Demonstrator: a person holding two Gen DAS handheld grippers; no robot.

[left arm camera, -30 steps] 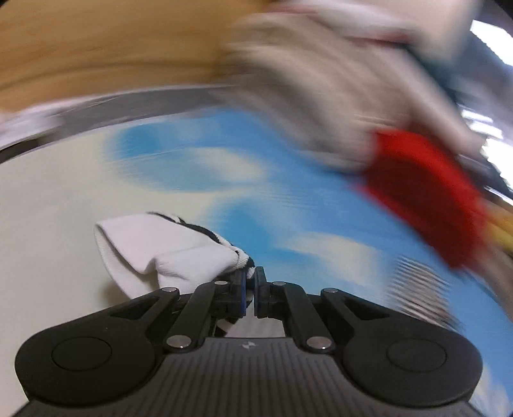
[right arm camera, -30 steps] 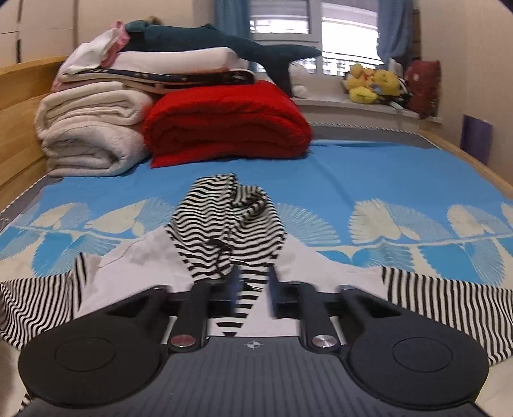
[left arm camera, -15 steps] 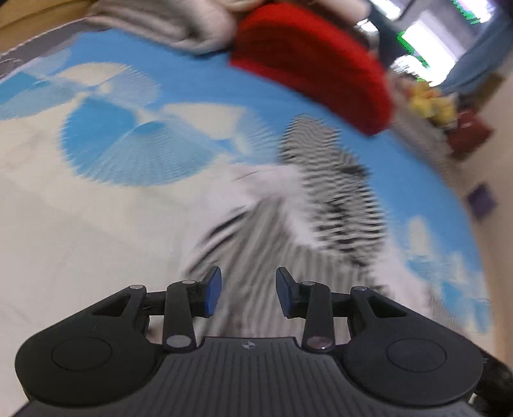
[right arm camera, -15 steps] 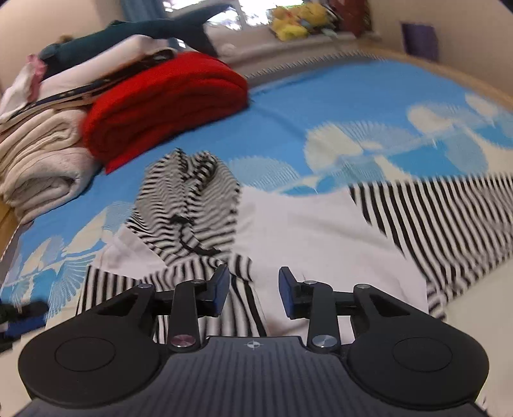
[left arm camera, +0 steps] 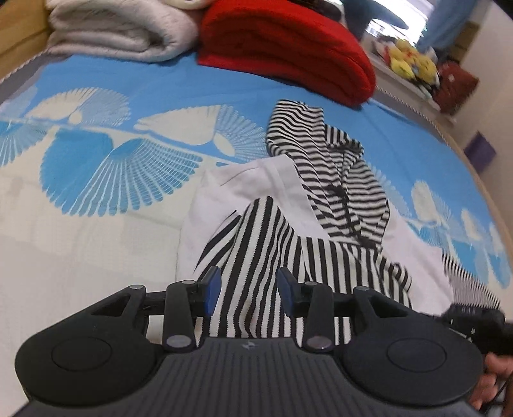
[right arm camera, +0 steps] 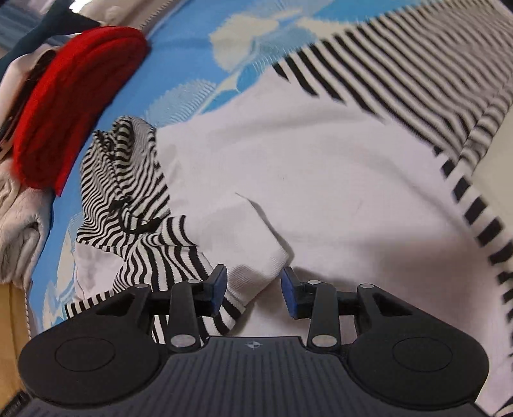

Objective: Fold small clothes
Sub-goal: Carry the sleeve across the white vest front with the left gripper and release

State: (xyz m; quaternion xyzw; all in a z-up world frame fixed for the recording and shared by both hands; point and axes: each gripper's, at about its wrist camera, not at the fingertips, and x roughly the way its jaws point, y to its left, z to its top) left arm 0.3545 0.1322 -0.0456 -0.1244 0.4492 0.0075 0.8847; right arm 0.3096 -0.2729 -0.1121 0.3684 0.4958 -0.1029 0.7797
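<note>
A small white hoodie [left arm camera: 253, 179] with a black-and-white striped hood [left arm camera: 333, 154] and striped sleeves lies on the blue-and-white bed cover. One striped sleeve [left arm camera: 256, 256] is folded across its body. My left gripper [left arm camera: 248, 290] is open just above that folded sleeve. In the right wrist view the hoodie's white body [right arm camera: 288, 154] fills the middle, the hood [right arm camera: 125, 179] lies to the left, and the other striped sleeve [right arm camera: 416, 64] stretches out to the upper right. My right gripper [right arm camera: 253, 290] is open over the folded sleeve's white cuff edge [right arm camera: 256, 269].
A folded red blanket [left arm camera: 282, 45] and folded cream blankets [left arm camera: 121, 29] are stacked at the head of the bed. Plush toys [left arm camera: 410, 61] sit on the window ledge. The bed's wooden edge [left arm camera: 481, 179] runs along the right. The right gripper's body [left arm camera: 477, 324] shows at lower right.
My left gripper let go of the striped sleeve, opened, and swung to face the hoodie. My right gripper opened wider and moved in close over the folded sleeve, tilting left.
</note>
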